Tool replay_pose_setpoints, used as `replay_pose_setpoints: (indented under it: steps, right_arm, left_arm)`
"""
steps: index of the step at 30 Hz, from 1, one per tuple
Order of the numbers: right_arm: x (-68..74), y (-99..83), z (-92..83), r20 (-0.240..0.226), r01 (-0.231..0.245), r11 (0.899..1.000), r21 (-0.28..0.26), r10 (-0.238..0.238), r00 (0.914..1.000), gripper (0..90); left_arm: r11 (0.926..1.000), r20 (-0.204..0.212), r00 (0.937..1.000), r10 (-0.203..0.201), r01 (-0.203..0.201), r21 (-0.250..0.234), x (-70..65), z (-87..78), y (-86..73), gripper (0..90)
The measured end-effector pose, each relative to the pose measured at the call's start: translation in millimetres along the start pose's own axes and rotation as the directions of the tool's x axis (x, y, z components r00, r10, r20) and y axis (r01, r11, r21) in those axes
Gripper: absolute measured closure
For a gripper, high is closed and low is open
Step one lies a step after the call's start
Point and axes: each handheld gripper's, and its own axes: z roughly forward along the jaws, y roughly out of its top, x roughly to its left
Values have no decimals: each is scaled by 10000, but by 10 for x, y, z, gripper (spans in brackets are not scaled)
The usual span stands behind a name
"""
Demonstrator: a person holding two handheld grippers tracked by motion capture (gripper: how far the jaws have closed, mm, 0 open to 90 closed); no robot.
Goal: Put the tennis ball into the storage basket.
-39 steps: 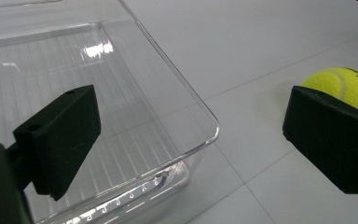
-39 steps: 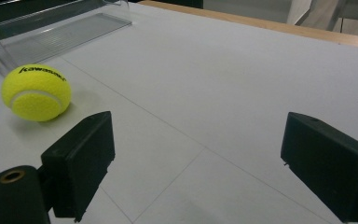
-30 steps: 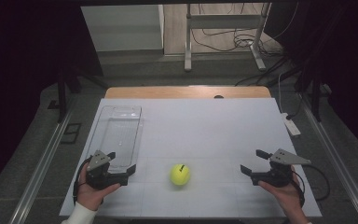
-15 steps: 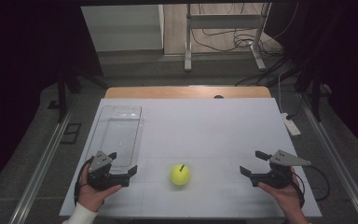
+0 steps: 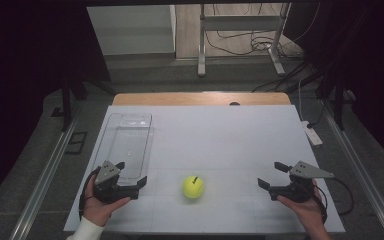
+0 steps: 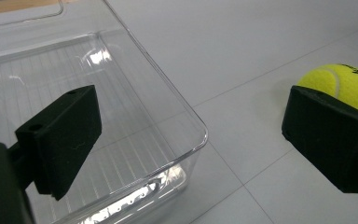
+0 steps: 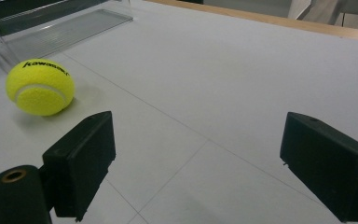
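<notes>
Tennis ball sits loose on white tabletop, near front edge, between both grippers, touching neither. Clear plastic bin lies just left of ball, empty, near corner beside left gripper. Left gripper spread wide, holding nothing; right gripper likewise spread, well apart from ball. Risks: ball round, likely rolls away if nudged off-centre, maybe off front edge. Bin light, slick; bumped rim could slide it. Left gripper closest to bin wall.

Yellow-green ball on a white counter

The tennis ball is yellow-green with a white seam and black lettering; the bin is clear and ribbed; the counter is white with a wooden edge.
</notes>
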Motion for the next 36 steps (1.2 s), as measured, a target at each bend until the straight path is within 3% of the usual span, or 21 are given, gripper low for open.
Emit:
replay_pose_setpoints:
  steps: [13, 18, 25, 36]
  right_arm:
    - [12, 0, 13, -97, 4, 10000, -47, -4, 10000, 108]
    - [21, 4, 17, -95, 13, 10000, -39, -13, 10000, 108]
    - [16, 2, 25, -71, -15, 10000, -36, 14, 10000, 108]
    - [7, -1, 14, -9, -76, 9999, -105, 76, 10000, 108]
  left_arm:
    - [10000, -115, 9999, -16, 16, -70, -17, -28, 77, 62]
    - [9994, -241, 9992, 311, -316, -172, -57, -90, 124, 74]
    - [9992, -91, 9993, 360, -362, -175, -77, -112, 182, 75]
    - [9991, 304, 9989, 358, -364, 215, -131, -67, 280, 74]
